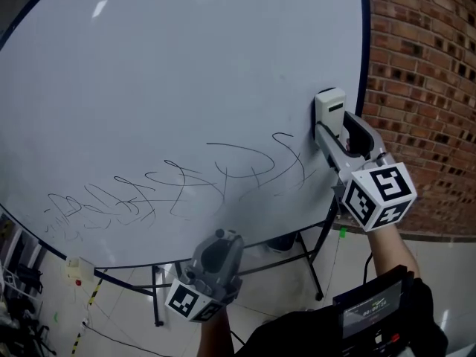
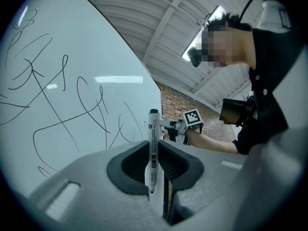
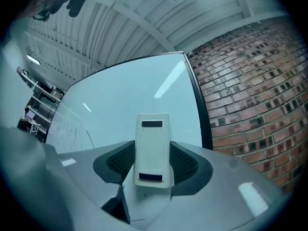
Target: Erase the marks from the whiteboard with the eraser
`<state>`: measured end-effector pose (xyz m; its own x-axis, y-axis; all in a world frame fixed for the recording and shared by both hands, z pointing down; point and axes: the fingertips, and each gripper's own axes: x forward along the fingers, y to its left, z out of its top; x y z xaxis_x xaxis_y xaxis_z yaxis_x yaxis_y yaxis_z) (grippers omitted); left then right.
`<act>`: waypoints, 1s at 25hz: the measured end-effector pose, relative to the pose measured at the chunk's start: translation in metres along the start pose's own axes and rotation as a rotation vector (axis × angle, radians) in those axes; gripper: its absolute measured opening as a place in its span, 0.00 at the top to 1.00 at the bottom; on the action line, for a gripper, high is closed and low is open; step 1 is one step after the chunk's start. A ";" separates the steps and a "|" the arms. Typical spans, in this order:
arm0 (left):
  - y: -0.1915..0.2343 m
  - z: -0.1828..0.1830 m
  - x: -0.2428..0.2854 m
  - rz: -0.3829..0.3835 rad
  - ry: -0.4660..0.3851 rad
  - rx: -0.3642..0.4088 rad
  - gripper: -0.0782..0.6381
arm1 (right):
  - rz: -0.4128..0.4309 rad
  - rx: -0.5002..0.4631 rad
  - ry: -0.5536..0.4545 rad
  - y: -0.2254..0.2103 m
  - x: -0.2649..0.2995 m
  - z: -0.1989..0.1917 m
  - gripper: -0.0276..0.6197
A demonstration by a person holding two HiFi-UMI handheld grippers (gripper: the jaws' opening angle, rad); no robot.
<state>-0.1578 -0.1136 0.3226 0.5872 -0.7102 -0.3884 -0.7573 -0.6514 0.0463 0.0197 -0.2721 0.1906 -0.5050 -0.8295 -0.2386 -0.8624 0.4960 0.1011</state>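
Black marks point(image 1: 178, 188) run in loose loops across the lower part of the whiteboard point(image 1: 186, 65), from the left side almost to the right edge. All of them look whole, so I judge that the wiping has not begun and this is the step of bringing the eraser to the board.

The white eraser point(image 1: 329, 110) is pinched at its two sides by the right gripper point(image 1: 332, 130). It stands at the right edge of the board, above and to the right of the nearest strokes. It seems to lie against the surface, but I cannot be sure of real contact. In the right gripper view the jaws press on the eraser point(image 3: 153, 150) from both sides, beside the brick wall point(image 3: 250, 81).

The left gripper point(image 1: 216, 262) hangs low, under the bottom edge of the board. Its jaws are closed on a marker pen point(image 2: 152, 148) that stands upright between them, so it takes no part in the wiping.

The next move probably calls for pressing the eraser flat and sliding it left and down over the strokes.

No container shows in any view.
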 end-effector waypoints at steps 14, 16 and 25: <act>-0.014 -0.014 0.007 -0.043 0.064 0.015 0.81 | 0.035 0.101 0.290 0.029 -0.056 -0.247 0.60; -0.015 -0.013 0.007 -0.048 0.065 0.017 0.81 | 0.030 0.115 0.291 0.030 -0.058 -0.254 0.60; -0.015 -0.005 0.002 -0.032 0.054 0.036 0.81 | 0.055 0.122 0.183 0.031 -0.033 -0.162 0.60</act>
<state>-0.1442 -0.1069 0.3254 0.6253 -0.7030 -0.3389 -0.7469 -0.6649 0.0012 0.0042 -0.2706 0.3580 -0.5586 -0.8276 -0.0552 -0.8284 0.5600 -0.0115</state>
